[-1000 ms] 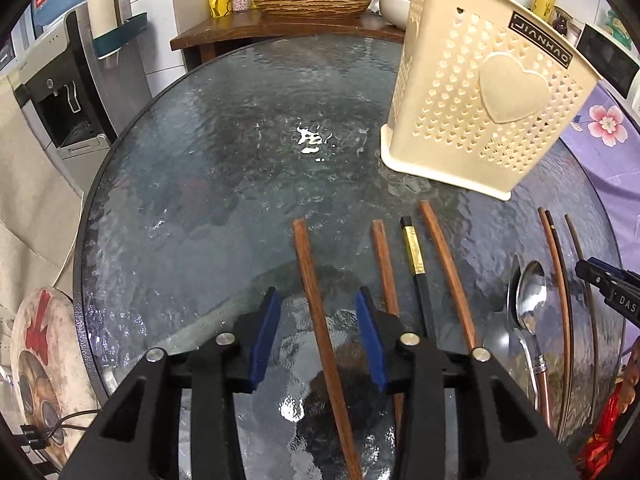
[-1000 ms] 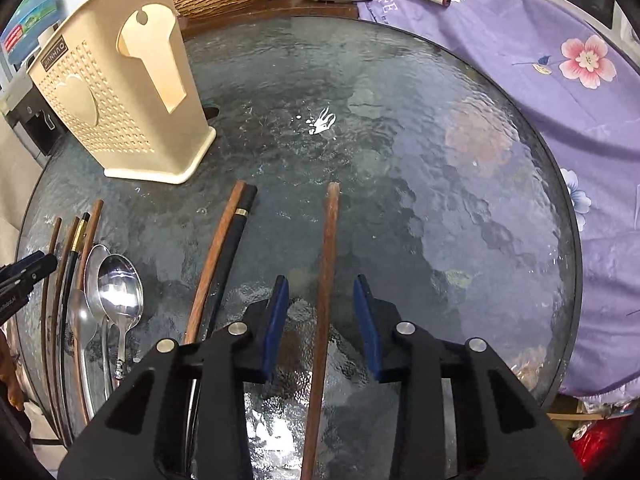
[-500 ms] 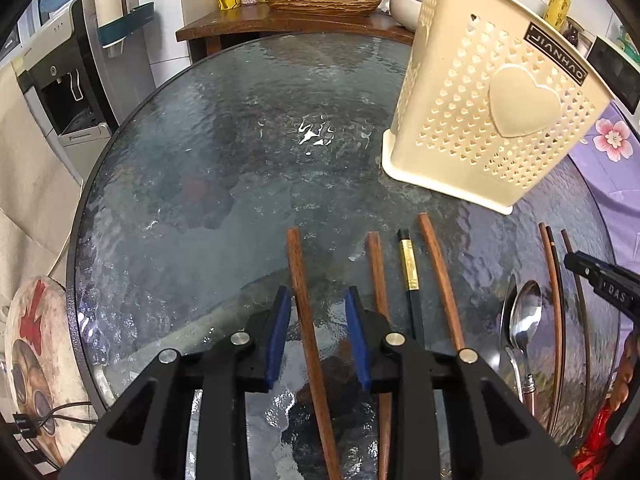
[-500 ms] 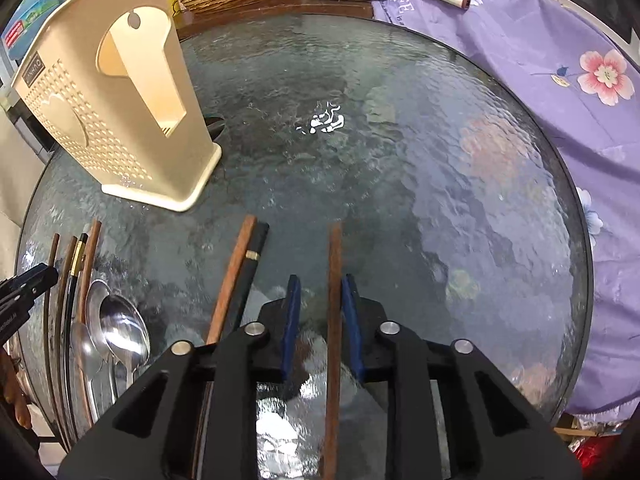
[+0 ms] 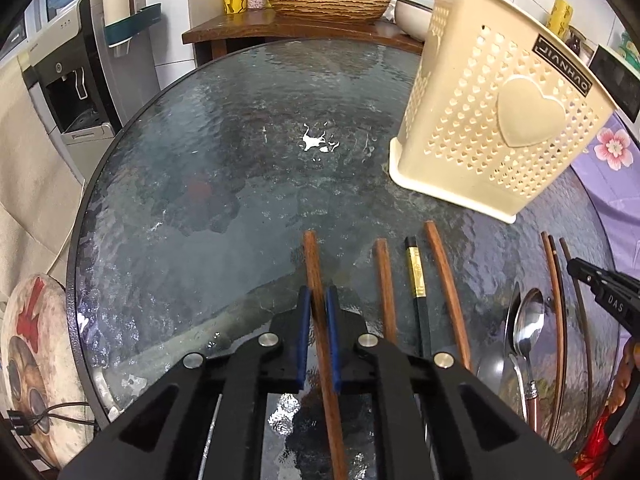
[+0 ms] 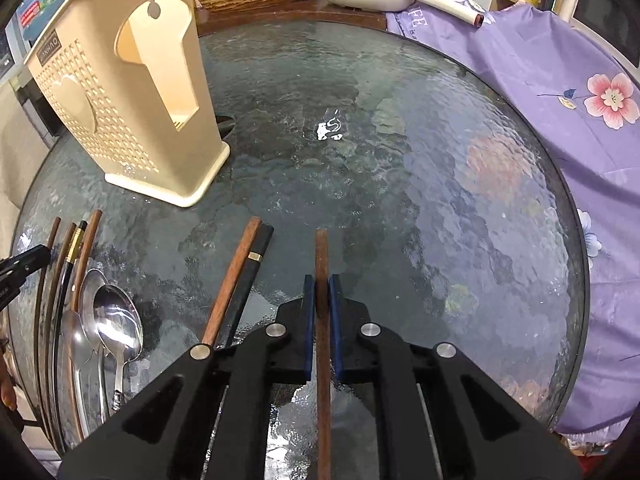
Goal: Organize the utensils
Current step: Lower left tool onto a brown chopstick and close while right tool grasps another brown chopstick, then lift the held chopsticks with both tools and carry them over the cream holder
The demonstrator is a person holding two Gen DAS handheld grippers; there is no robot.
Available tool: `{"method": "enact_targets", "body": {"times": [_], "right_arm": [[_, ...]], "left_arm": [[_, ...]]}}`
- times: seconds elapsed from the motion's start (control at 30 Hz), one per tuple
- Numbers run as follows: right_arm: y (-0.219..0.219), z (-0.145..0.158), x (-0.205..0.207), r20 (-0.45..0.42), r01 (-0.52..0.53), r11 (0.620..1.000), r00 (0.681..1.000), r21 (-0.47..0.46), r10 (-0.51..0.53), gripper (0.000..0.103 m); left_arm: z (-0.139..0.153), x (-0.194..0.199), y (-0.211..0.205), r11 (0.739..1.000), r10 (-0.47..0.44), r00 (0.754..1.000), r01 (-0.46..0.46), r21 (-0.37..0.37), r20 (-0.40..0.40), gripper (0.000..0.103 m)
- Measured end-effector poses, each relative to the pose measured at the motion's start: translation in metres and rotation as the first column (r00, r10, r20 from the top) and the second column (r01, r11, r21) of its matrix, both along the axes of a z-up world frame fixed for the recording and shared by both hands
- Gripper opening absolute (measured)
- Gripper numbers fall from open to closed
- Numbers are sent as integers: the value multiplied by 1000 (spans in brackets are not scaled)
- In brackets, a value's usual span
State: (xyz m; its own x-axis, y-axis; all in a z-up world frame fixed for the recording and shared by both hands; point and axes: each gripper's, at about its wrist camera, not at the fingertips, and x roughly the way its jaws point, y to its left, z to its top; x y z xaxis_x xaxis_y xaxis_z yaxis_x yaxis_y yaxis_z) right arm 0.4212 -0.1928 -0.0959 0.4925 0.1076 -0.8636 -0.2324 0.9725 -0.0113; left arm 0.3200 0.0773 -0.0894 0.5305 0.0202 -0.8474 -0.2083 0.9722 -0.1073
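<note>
Round glass table (image 5: 168,216) carries everything. Cream perforated utensil holder (image 5: 496,120) stands upright on it, landmark for the rest; its cut-out side (image 6: 160,64) faces the right wrist camera.

Near side of the holder: loose chopsticks in a rough row, with spoons (image 5: 526,320) among them, bowls pointing toward the holder. Between the spoons and the leftmost stick lie two brown chopsticks and a black gold-banded chopstick (image 5: 416,280), side by side, not touching the holder base.

Left gripper (image 5: 315,304) has just been closing; its blue pads are now clamped on the leftmost brown chopstick (image 5: 310,256), tip aimed toward the holder, stick apparently flat on the glass. Right gripper (image 6: 321,296) has likewise just been closing and is pinched on the rightmost brown chopstick (image 6: 321,248), beside a brown-and-black pair (image 6: 244,264) that lies between it and the spoons.

Risks, judged: both grips sit toward the tip end with a long tail behind, so a lift may let the stick pivot or slide in the pads. Glass is slick, so a dragged tail could knock neighbours. A tilted stick may catch the holder rim instead of dropping in.
</note>
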Motion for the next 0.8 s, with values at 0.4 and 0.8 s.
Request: {"method": "enact_targets", "body": {"times": [0.4, 0.8], "right_arm": [[-2, 45, -38, 176, -52, 997, 984, 56, 42, 8], [-24, 128, -76, 367, -129, 978, 928, 164, 61, 8]], "left_arm": [[17, -2, 12, 996, 7, 998, -1, -93, 68, 7], [109, -43, -2, 995, -64, 949, 85, -55, 310, 7]]}}
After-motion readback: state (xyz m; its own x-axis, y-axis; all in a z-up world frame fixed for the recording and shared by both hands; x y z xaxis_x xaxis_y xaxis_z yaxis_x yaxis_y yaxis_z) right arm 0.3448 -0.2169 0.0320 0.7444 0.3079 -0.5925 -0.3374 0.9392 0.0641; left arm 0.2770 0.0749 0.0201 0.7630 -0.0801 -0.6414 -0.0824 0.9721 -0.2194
